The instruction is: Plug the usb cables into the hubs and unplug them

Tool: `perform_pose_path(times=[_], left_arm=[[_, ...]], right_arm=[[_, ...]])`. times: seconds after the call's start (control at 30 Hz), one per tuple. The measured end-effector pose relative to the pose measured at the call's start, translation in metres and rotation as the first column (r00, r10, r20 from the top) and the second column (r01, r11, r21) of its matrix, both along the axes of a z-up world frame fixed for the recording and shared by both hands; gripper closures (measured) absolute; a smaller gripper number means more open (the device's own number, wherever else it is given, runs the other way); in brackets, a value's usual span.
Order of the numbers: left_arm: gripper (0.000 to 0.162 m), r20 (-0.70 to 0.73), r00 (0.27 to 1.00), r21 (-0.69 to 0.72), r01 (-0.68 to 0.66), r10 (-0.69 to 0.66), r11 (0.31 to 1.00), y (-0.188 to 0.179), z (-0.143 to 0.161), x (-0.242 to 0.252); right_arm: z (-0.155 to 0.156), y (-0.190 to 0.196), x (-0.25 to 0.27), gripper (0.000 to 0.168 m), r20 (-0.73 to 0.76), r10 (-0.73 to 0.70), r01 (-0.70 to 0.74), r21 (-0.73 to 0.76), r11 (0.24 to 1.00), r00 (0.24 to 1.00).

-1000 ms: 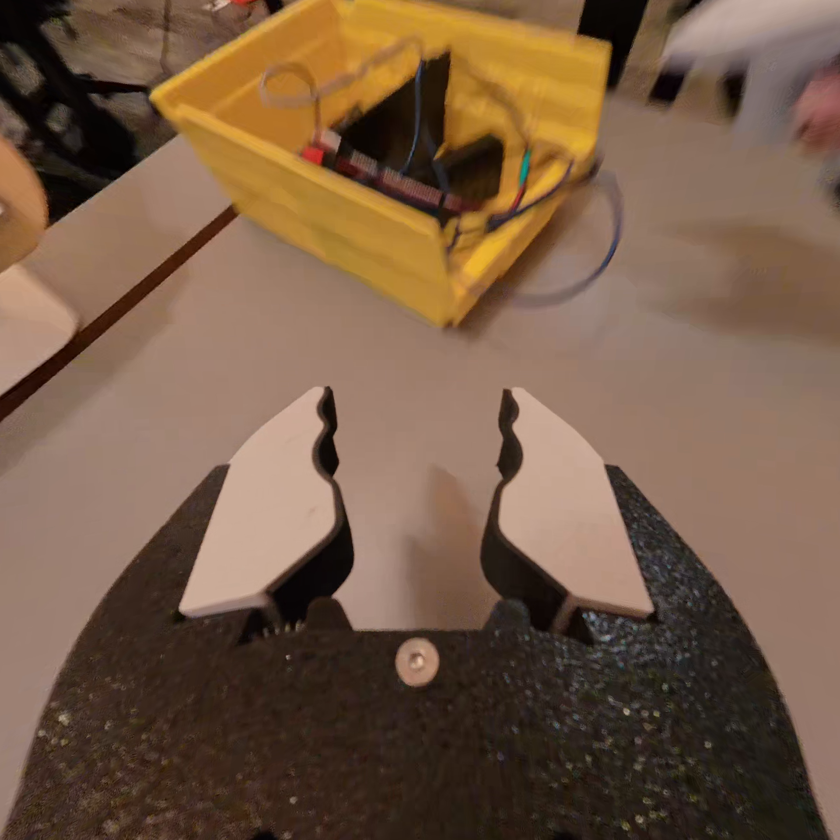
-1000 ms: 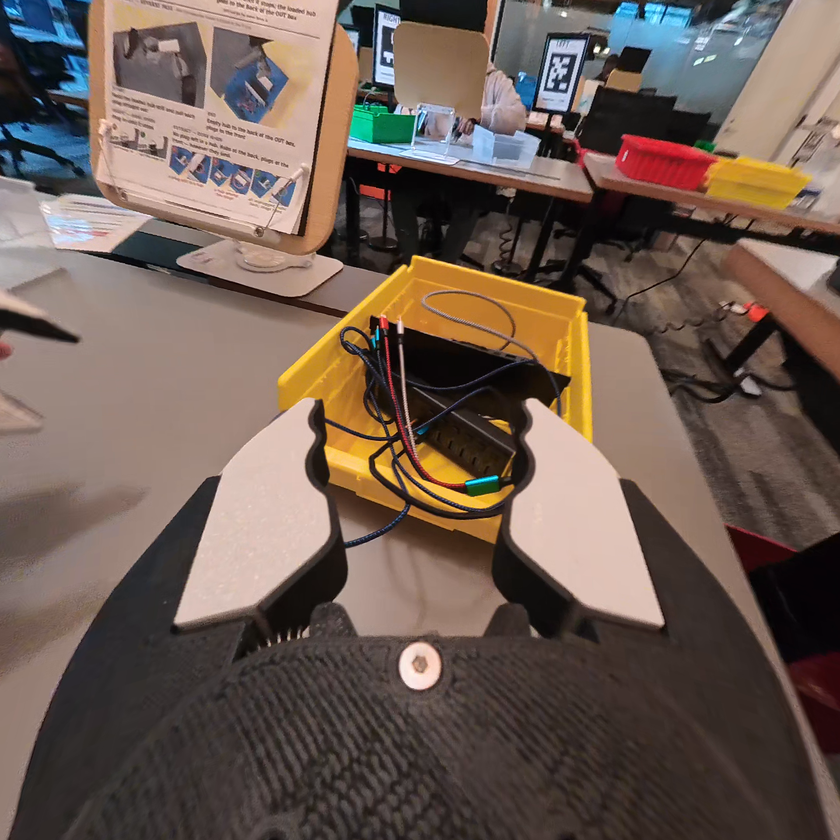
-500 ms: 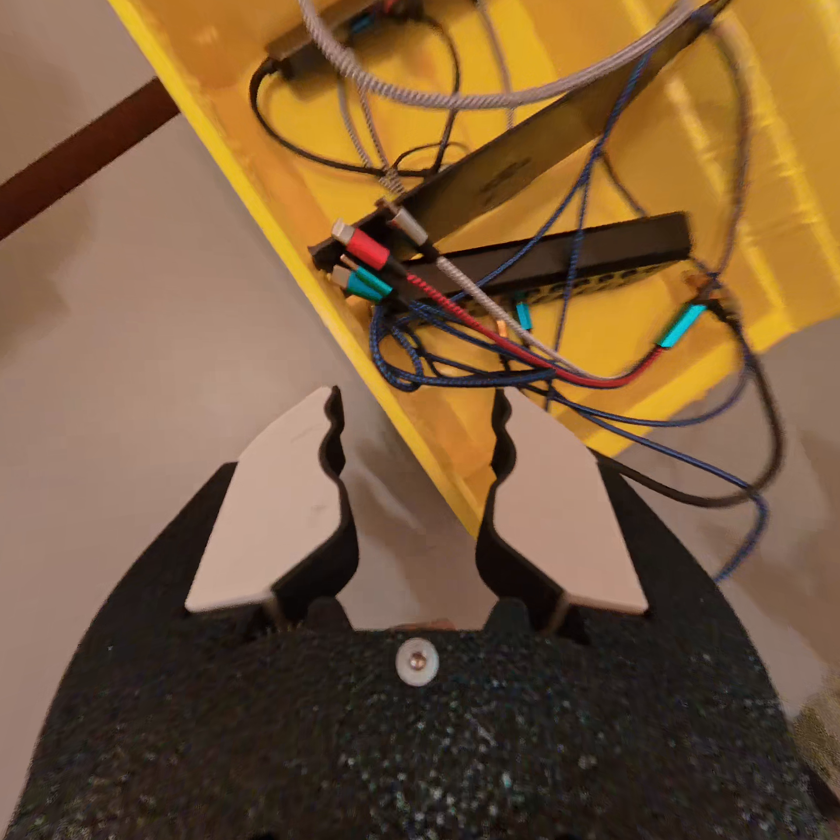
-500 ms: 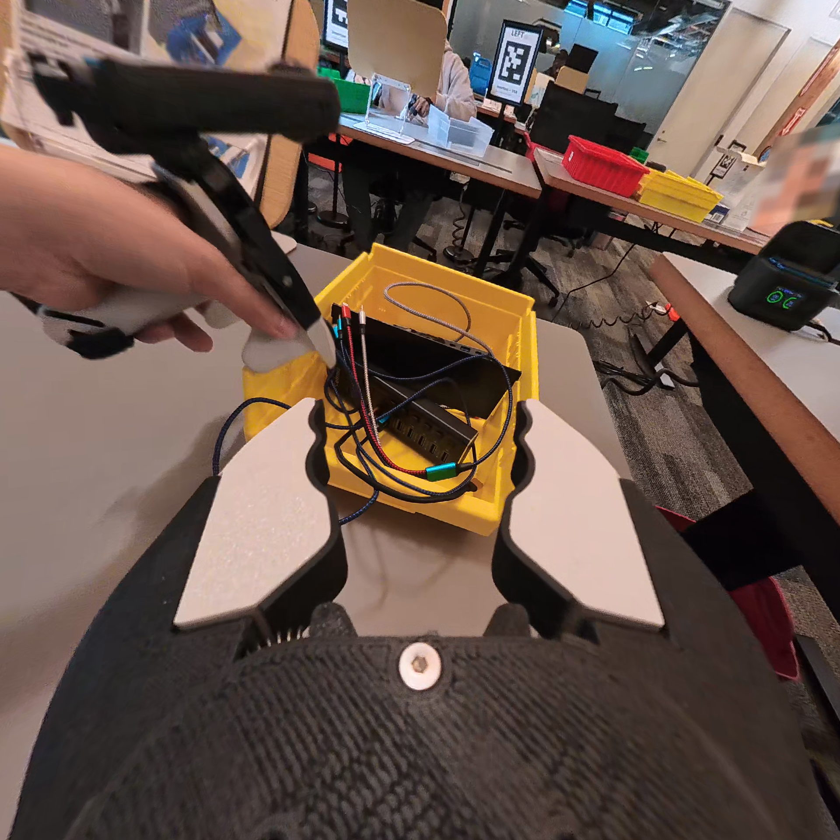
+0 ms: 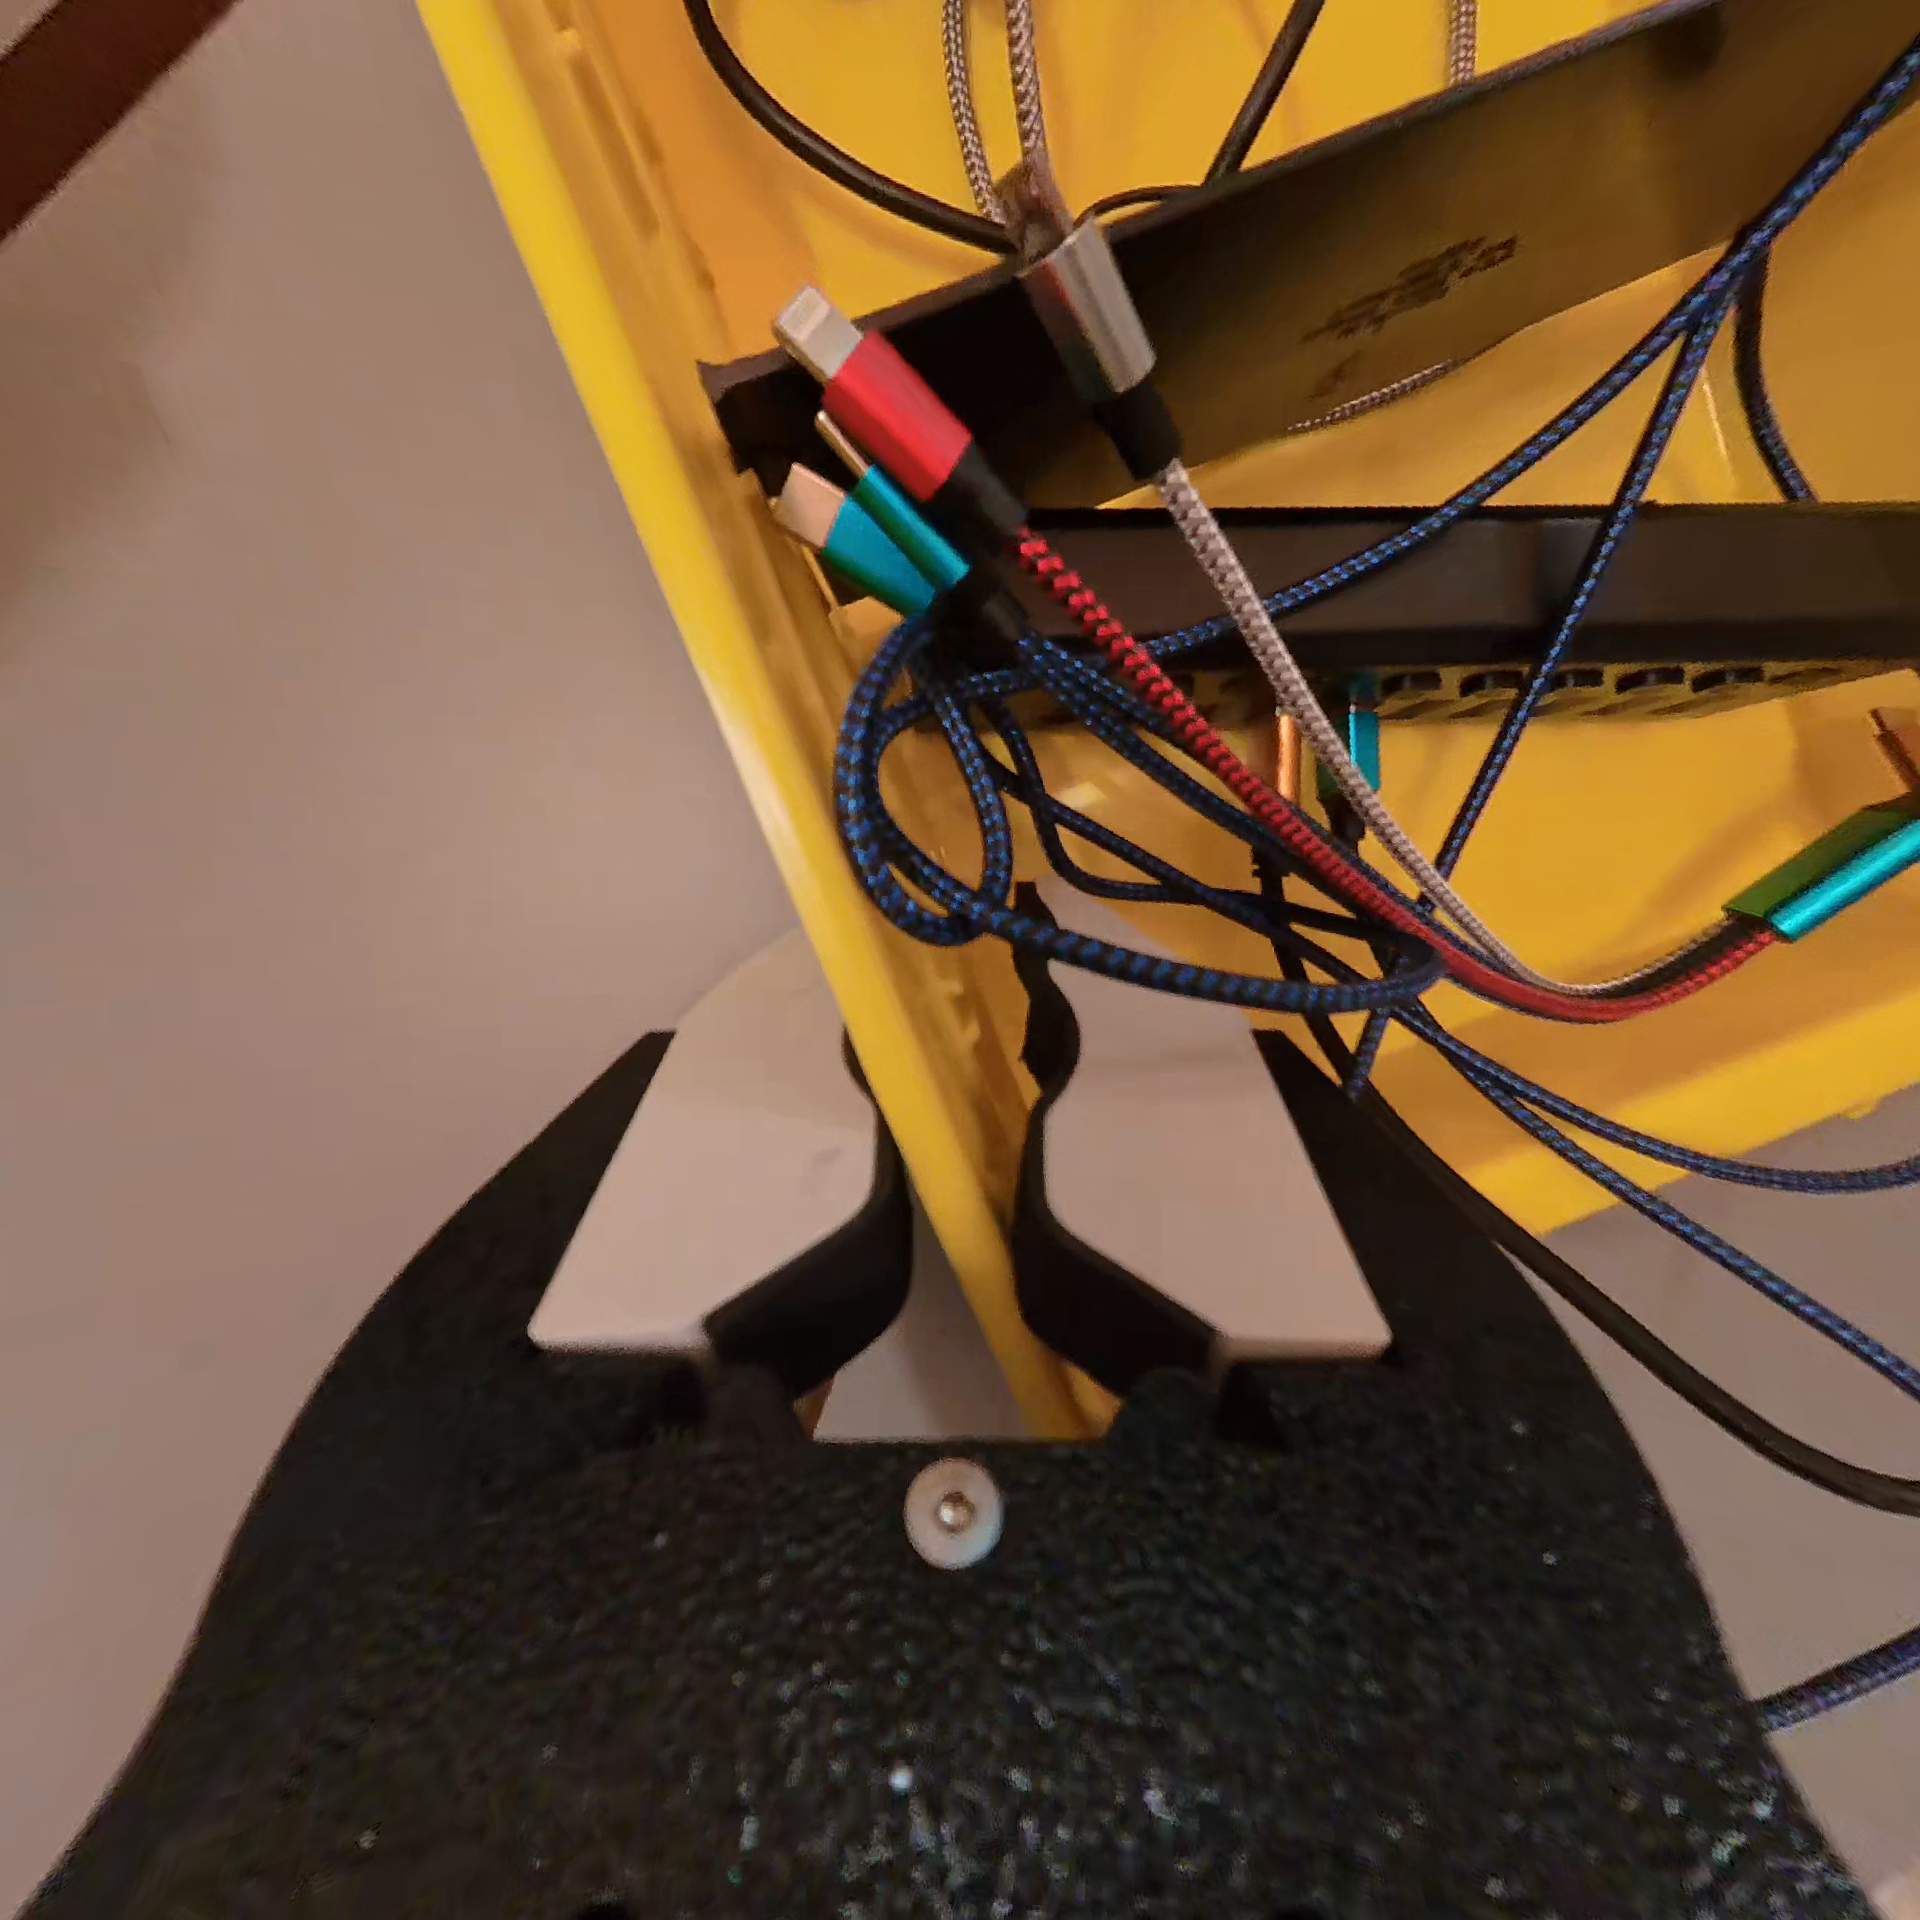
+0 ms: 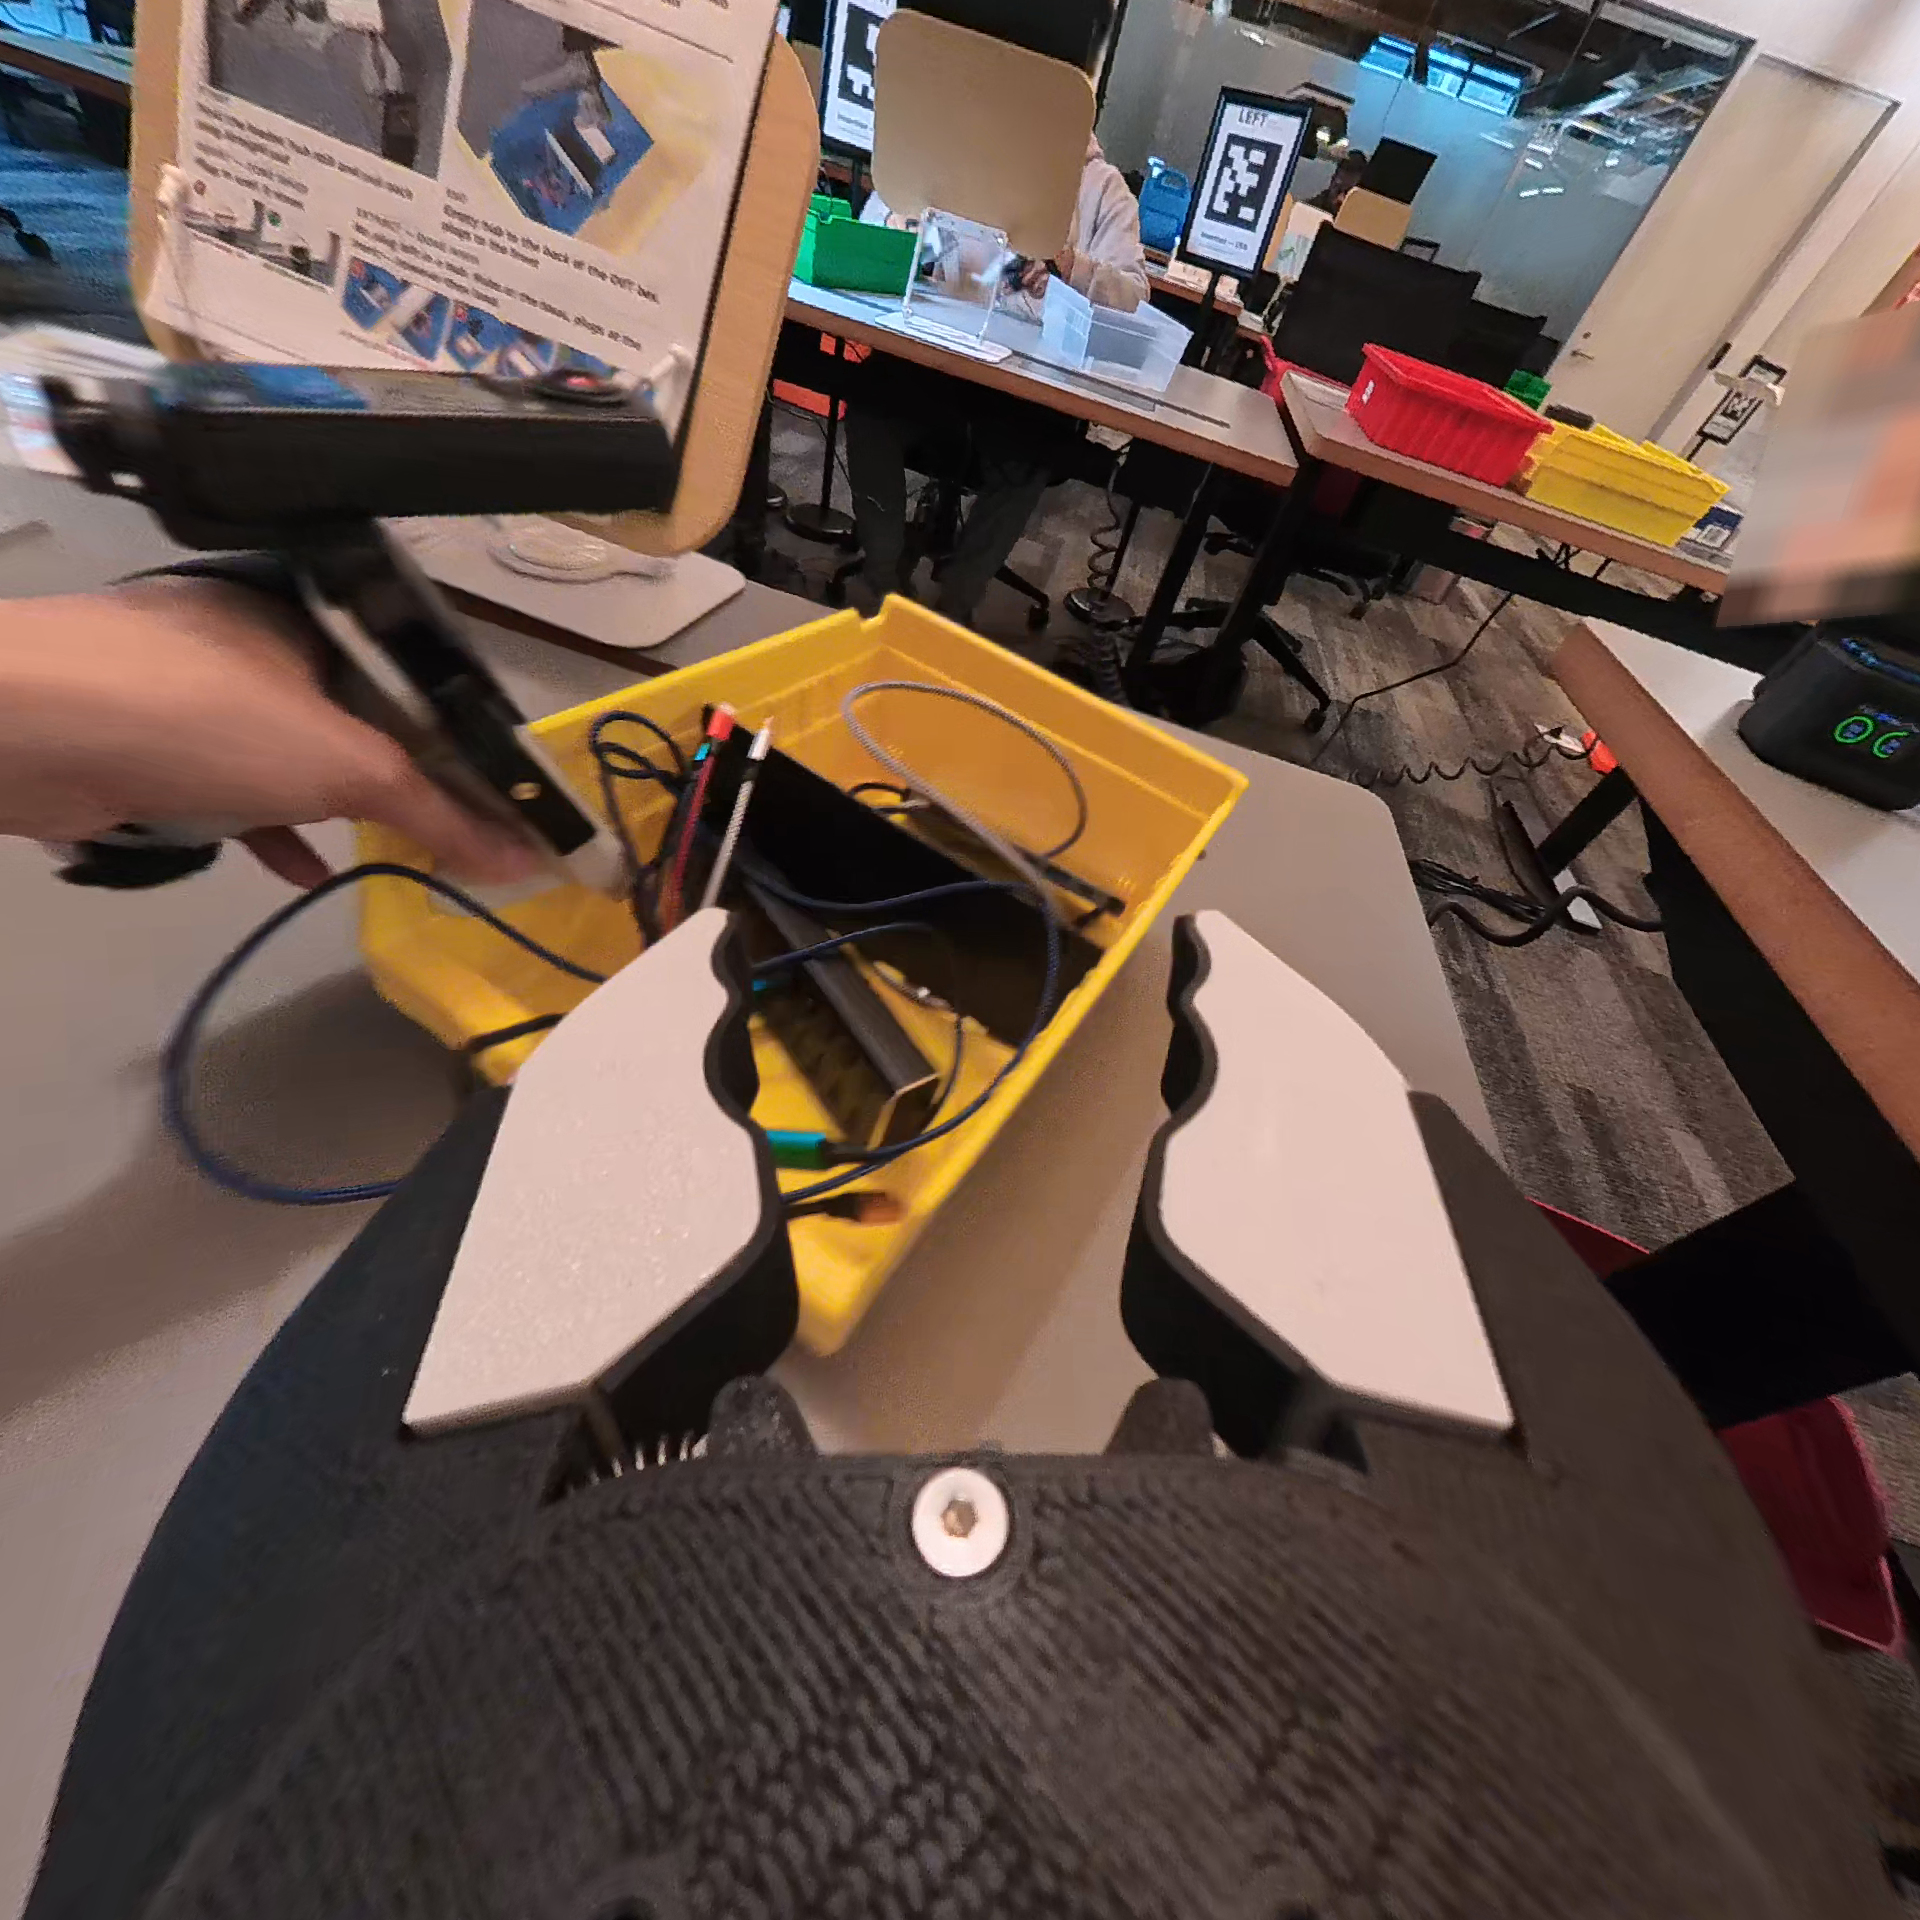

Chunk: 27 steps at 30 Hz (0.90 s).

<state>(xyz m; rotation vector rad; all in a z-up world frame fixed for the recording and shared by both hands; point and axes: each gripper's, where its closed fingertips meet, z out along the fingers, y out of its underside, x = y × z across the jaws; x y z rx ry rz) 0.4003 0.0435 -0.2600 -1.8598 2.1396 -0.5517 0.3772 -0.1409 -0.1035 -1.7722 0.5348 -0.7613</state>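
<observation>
A yellow bin (image 5: 644,416) holds two black USB hubs (image 5: 1351,270) (image 5: 1455,582) and a tangle of cables. Loose red (image 5: 894,416) and teal (image 5: 873,540) connectors and a grey braided cable (image 5: 1101,301) rest on the upper hub's end. My left gripper (image 5: 935,966) is shut on the bin's side wall, one finger on each side. The right wrist view shows it (image 6: 582,852) at the bin's (image 6: 1049,675) left wall, held by a hand (image 6: 156,727). My right gripper (image 6: 956,935) is open and empty, above the table in front of the bin; the hubs (image 6: 831,842) lie beyond it.
A blue cable loop (image 6: 208,1091) hangs out of the bin onto the grey table. An instruction board on a stand (image 6: 468,187) is behind the bin. The table's right edge (image 6: 1455,1039) is near. Farther tables carry red (image 6: 1444,416) and yellow (image 6: 1621,483) bins. My hands' fingertips stand some 25 centimeters from each other.
My left gripper moved forward from open over the table onto the bin's side wall and closed on it. The bin has turned on the table. My right gripper stayed open.
</observation>
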Motion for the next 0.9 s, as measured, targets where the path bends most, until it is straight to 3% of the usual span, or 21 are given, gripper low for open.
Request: perform_pose_path(times=[0.2,0.33,0.47,0.6,0.8,0.9], left_arm=[[0.144,-0.016,0.989,0.010,0.144,-0.144,0.990,0.045,0.000,-0.124],[0.144,-0.008,0.985,0.012,0.172,-0.172,0.985,0.078,0.001,-0.225],[0.144,-0.028,0.988,0.019,0.151,-0.151,0.988,0.113,0.001,-0.324],[0.149,-0.124,0.988,0.010,0.099,-0.097,0.995,0.147,-0.001,-0.415],[0.151,-0.219,0.976,0.043,-0.005,0.014,0.999,0.200,-0.003,-0.515],[0.152,-0.223,0.969,0.039,-0.096,0.102,0.995,0.222,-0.002,-0.556]], right_arm=[[0.003,0.020,-0.013,0.092,0.013,0.061,-0.061,-0.015,0.998,0.998],[-0.004,0.057,-0.035,0.092,-0.007,0.161,-0.161,-0.033,0.986,0.987],[-0.014,0.118,-0.079,0.092,-0.035,0.337,-0.338,-0.042,0.940,0.941],[-0.023,0.189,-0.142,0.090,-0.108,0.524,-0.525,0.025,0.851,0.845],[-0.036,0.301,-0.225,0.083,-0.275,0.653,-0.658,0.089,0.748,0.705],[-0.038,0.354,-0.250,0.080,-0.352,0.652,-0.659,0.120,0.743,0.672]])
